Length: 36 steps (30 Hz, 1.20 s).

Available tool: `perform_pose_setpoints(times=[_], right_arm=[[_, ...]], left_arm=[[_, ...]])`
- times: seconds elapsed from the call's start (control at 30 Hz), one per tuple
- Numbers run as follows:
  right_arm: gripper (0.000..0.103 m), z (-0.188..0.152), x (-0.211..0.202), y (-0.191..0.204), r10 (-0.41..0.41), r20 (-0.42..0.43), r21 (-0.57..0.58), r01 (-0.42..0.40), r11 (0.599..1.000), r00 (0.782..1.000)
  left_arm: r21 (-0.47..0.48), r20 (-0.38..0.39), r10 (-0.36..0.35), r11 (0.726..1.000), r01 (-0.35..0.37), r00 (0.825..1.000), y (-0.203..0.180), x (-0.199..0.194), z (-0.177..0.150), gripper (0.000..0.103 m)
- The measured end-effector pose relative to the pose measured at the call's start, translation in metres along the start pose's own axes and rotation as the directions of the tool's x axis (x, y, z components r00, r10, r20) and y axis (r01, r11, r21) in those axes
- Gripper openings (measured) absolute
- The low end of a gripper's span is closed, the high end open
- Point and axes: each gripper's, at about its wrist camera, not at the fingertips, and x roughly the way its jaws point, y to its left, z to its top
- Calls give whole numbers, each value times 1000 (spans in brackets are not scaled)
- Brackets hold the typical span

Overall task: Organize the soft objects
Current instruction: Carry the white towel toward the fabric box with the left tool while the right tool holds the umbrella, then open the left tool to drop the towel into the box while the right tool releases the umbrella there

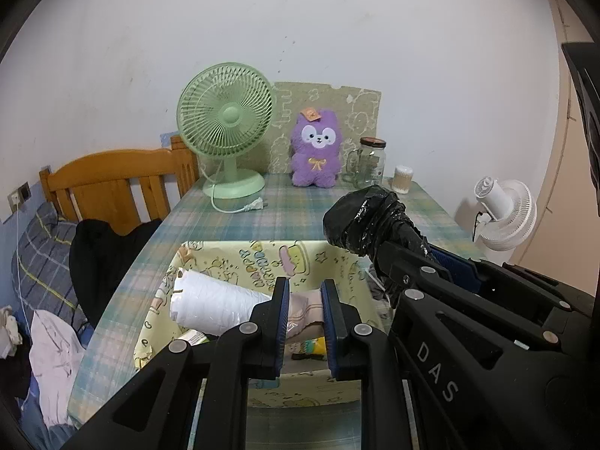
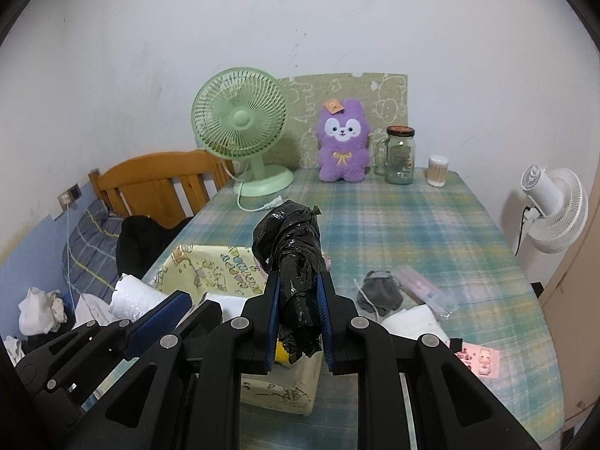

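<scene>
My right gripper (image 2: 298, 318) is shut on a black plastic bag roll (image 2: 294, 251) and holds it above the right edge of the yellow cartoon-print box (image 2: 210, 262). The roll also shows in the left wrist view (image 1: 367, 217), held by the right gripper (image 1: 403, 258). My left gripper (image 1: 305, 322) is open and empty, hovering over the box (image 1: 240, 258), which holds a white plastic roll (image 1: 217, 302) and a folded pink cloth (image 1: 303, 305). A grey cloth (image 2: 378, 292), a clear packet (image 2: 423, 288) and a white wad (image 2: 416, 322) lie on the table to the right of the box.
On the plaid table (image 2: 412, 225) at the back stand a green fan (image 2: 243, 131), a purple plush (image 2: 341, 142), a glass jar (image 2: 399, 155) and a swab pot (image 2: 437, 170). A bed with clothes (image 1: 56, 300) lies left. A white fan (image 2: 555, 210) stands right.
</scene>
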Motion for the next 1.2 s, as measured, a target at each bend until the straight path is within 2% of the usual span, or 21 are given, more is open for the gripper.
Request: perform_pose_setpoints(times=[0.3,0.5,0.57,0.7,0.77,0.87,1.07,1.13,1.17,1.2], right_arm=[[22,-3,20,10,-5,-17,-22,5,1000,1000],[22,-9,38,15,8,-45,-19,-9,1000,999],[22,-10,42,17,7,-47,-23,-8,1000,999],[22,-10,50,23,25,-53,-37,-27,999,998],[22,-10,53,26,36,-57,-43,-38,998,998],[22,-10,56,29,52,-64,-49,-56,997,997],[22,-12,68,30,70,-96,-53,-75,996,993],[28,-13,72,31,66,-110,-59,-72,996,992],[38,-14,74,32,65,-117,-63,-73,995,991],[54,-14,74,32,66,-118,-64,-74,995,991]], left_arm=[[6,-26,-16,1000,16,1000,13,15,-6,16],[23,-58,-25,999,26,998,21,30,-10,20],[3,-72,-35,999,35,997,25,34,-11,31],[-25,-87,-35,999,33,996,35,42,-14,41],[-26,-91,-25,999,23,996,39,44,-14,55],[-32,-100,-16,999,13,995,42,47,-14,71],[-36,-122,-16,999,12,992,46,52,-18,78],[-32,-126,-12,999,8,992,46,53,-19,80],[-31,-127,-11,999,7,992,46,53,-20,81],[-31,-129,-10,999,6,992,46,54,-20,81]])
